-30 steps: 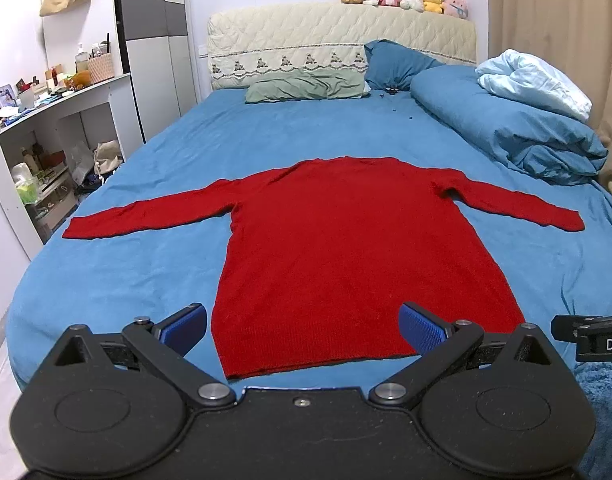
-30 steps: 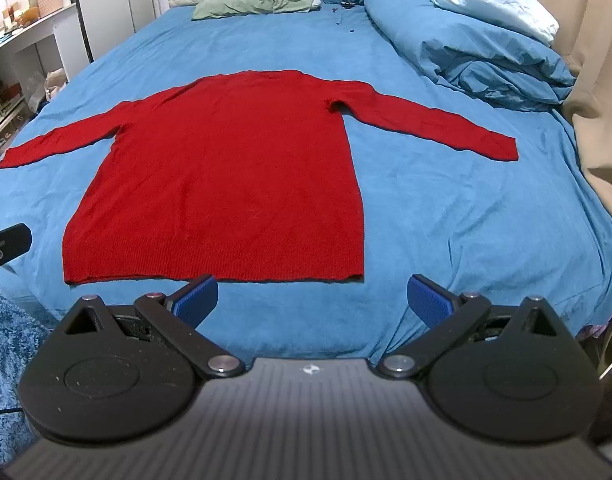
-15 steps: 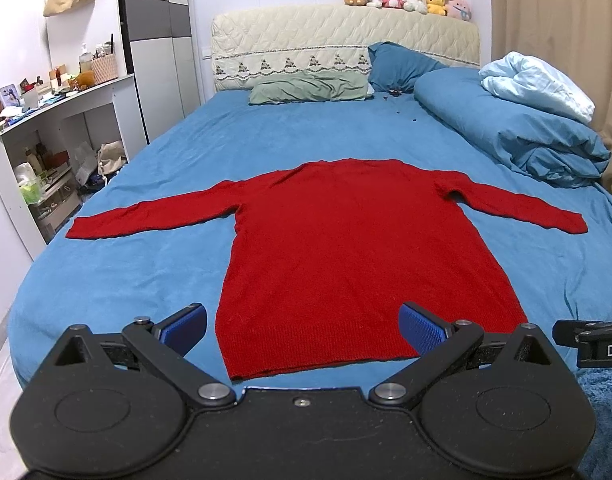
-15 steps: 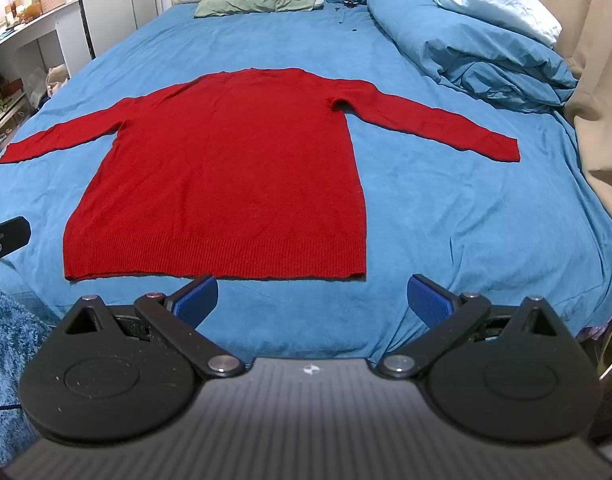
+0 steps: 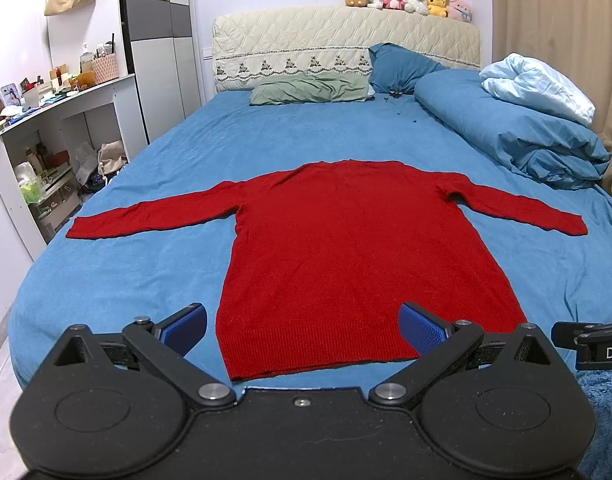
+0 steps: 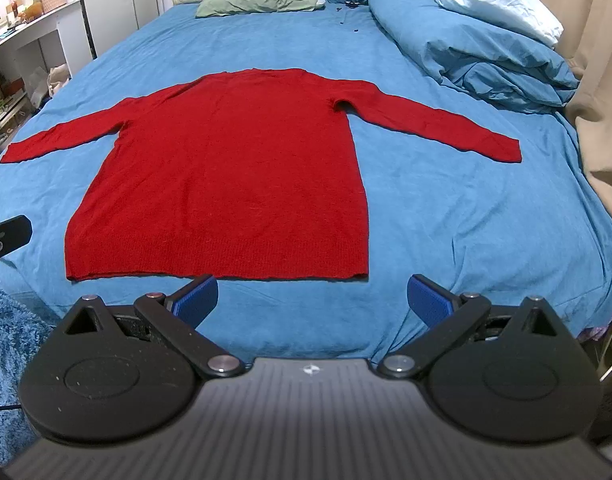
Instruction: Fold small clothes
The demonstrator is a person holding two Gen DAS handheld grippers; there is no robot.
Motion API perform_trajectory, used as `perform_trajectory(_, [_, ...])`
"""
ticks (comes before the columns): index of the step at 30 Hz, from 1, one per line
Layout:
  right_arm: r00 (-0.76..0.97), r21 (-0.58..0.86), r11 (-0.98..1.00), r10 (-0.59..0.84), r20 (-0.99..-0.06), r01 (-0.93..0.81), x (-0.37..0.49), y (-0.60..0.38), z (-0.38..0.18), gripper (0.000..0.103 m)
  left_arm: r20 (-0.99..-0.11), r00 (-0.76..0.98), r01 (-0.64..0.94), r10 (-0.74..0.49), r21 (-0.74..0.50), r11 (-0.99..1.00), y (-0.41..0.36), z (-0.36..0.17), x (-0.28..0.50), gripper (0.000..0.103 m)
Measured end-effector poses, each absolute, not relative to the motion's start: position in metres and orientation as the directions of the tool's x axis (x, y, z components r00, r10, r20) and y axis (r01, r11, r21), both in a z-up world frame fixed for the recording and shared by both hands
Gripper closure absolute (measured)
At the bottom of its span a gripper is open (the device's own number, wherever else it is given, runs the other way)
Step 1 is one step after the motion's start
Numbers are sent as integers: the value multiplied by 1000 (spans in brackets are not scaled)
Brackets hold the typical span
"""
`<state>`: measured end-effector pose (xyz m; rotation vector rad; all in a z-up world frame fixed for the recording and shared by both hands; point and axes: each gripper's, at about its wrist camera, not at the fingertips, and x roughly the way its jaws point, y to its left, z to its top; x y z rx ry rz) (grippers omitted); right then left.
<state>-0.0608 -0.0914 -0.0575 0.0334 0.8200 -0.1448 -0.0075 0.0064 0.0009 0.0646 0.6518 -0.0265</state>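
A red long-sleeved sweater (image 5: pixel 346 248) lies flat on the blue bed sheet (image 5: pixel 145 272), sleeves spread to both sides, hem towards me. It also shows in the right wrist view (image 6: pixel 233 168). My left gripper (image 5: pixel 303 330) is open and empty, hovering over the hem near the bed's foot. My right gripper (image 6: pixel 312 300) is open and empty, just short of the hem's right part. The right gripper's tip shows at the left view's right edge (image 5: pixel 586 340).
A rolled blue duvet (image 5: pixel 514 140) with a pale blanket lies along the bed's right side. Green and blue pillows (image 5: pixel 310 90) sit by the headboard. A white desk with shelves (image 5: pixel 45 140) stands left. A beige curtain (image 6: pixel 602 80) hangs right. A blue rug (image 6: pixel 9 360) covers the floor.
Both grippers have edged slightly; the sweater sits a little lower and closer in the right view. Nothing was grasped and the sweater has not moved.
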Motion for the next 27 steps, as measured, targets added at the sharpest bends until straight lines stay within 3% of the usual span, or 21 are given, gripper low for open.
perform_trajectory(27, [675, -29, 991, -113, -730, 134, -60, -90, -56, 0, -608, 794, 44, -6, 47, 998, 6, 2, -6, 0])
